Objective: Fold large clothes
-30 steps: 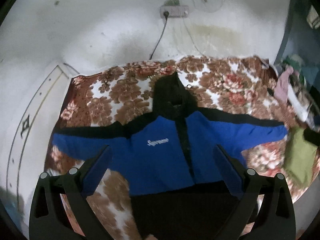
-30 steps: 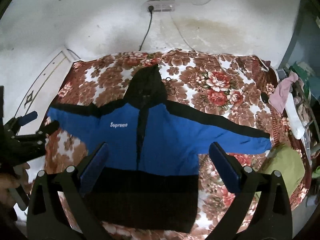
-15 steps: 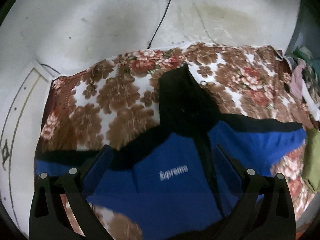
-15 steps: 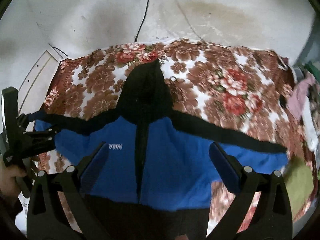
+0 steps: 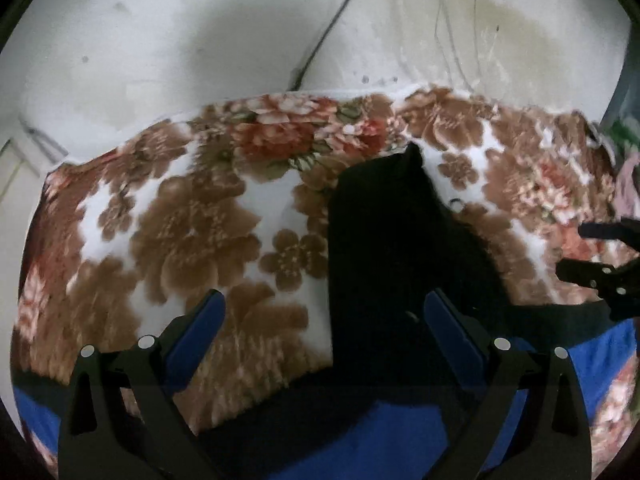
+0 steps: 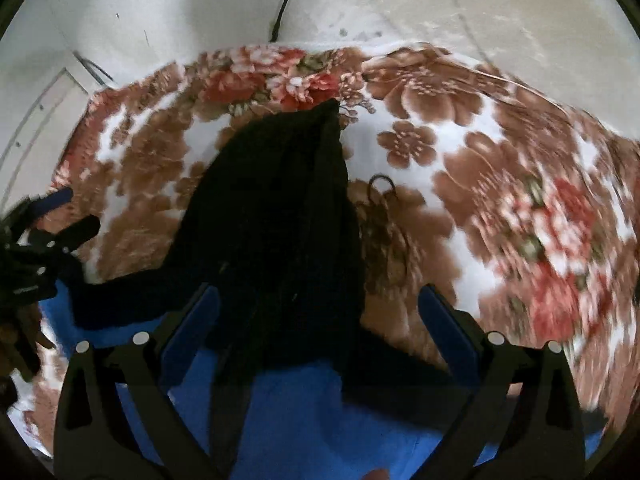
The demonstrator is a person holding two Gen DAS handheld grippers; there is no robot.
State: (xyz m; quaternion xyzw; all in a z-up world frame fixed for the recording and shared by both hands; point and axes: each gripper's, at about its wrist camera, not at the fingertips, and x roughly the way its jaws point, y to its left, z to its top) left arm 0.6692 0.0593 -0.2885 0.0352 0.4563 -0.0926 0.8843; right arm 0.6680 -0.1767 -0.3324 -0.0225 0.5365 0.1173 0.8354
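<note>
Blue-and-black hooded jacket [image 6: 288, 400] lies spread flat, front up, hood pointing away.

We hold both grippers forward, side by side. Our left gripper [image 5: 324, 318] has its jaws spread wide with nothing between them; our right gripper [image 6: 320, 312] is likewise spread and empty.

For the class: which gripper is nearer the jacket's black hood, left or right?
Right, though only slightly. The right gripper hangs directly before the black hood; the left gripper sits off its left edge, jaws straddling the floral blanket.
</note>
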